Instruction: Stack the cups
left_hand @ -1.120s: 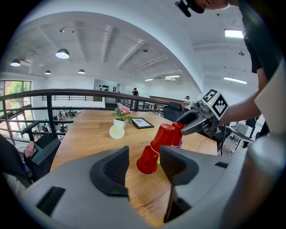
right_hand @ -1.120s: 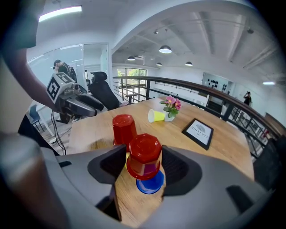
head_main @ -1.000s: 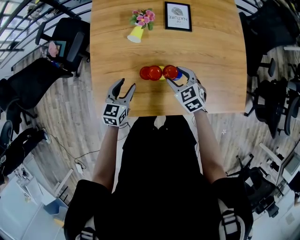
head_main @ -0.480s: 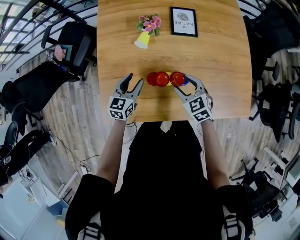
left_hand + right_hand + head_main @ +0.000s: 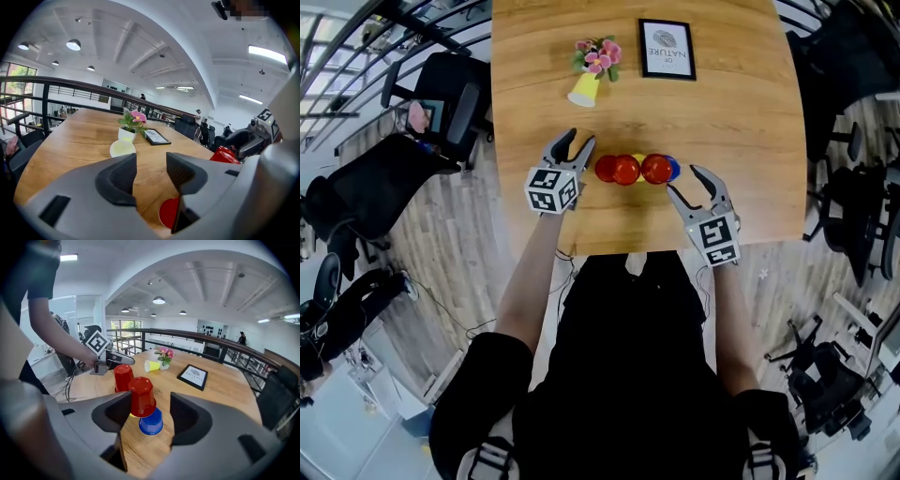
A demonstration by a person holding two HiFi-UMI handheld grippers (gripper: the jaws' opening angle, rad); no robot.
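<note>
Draws the right hand-held gripper [image 5: 682,179] back toward the near edge of the surface [image 5: 750,141], jaws wide and empty, leaving the red cup [image 5: 655,169] upside down against the blue cup [image 5: 673,169] mid-surface; cannot tell whether nested over it. Brings the left hand-held gripper [image 5: 577,139] up beside the leftmost red cup [image 5: 606,169], jaws just closing with nothing between them: probably the next pick. Leaves a yellow cup [image 5: 581,91] on its side, empty, by the potted flowers [image 5: 595,54] toward the far edge.

Three inverted red cups [image 5: 626,170] are ranged on the desk [image 5: 741,112], a blue cup [image 5: 672,169] alongside, a yellow cup [image 5: 637,159] seemingly tucked between.
</note>
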